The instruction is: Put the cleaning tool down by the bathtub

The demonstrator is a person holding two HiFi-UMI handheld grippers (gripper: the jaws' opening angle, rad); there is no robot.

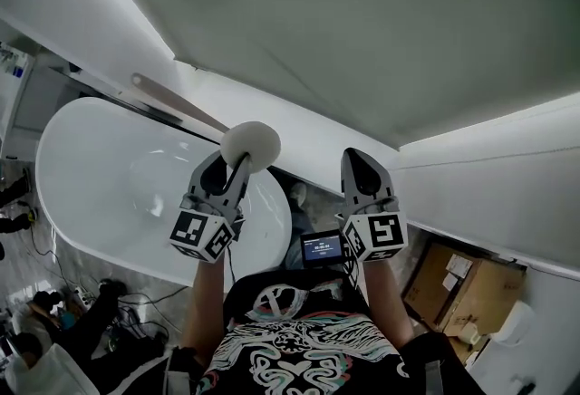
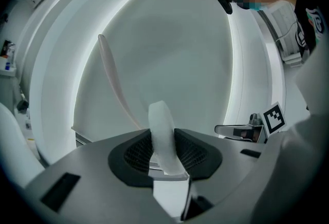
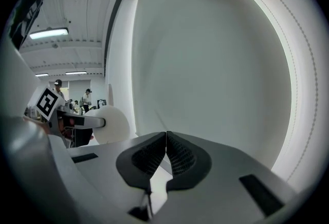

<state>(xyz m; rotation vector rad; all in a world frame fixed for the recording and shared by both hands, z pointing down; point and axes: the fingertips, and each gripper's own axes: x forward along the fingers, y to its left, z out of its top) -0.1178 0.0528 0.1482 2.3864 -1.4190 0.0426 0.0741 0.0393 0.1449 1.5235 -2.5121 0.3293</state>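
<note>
The cleaning tool is a round white pad (image 1: 250, 145) on a long pale handle (image 1: 177, 101) that slants up and left over the white bathtub (image 1: 100, 194). My left gripper (image 1: 228, 170) is shut on the pad's edge, holding it up in front of the wall. In the left gripper view the pad (image 2: 162, 130) stands edge-on between the black pads of the left gripper (image 2: 163, 150), and the handle (image 2: 110, 71) runs away upward. My right gripper (image 1: 362, 168) hangs beside it, apart from the tool. The right gripper (image 3: 165, 150) is shut with nothing in it, and the pad (image 3: 110, 124) shows to its left.
A grey-white wall panel (image 1: 362, 40) with a bright strip fills the space ahead. Cardboard boxes (image 1: 462, 284) stand at lower right. Cables and gear (image 1: 100, 303) lie on the floor by the tub's near side. A small screen (image 1: 323, 246) sits between my arms. People (image 3: 86, 97) stand far off.
</note>
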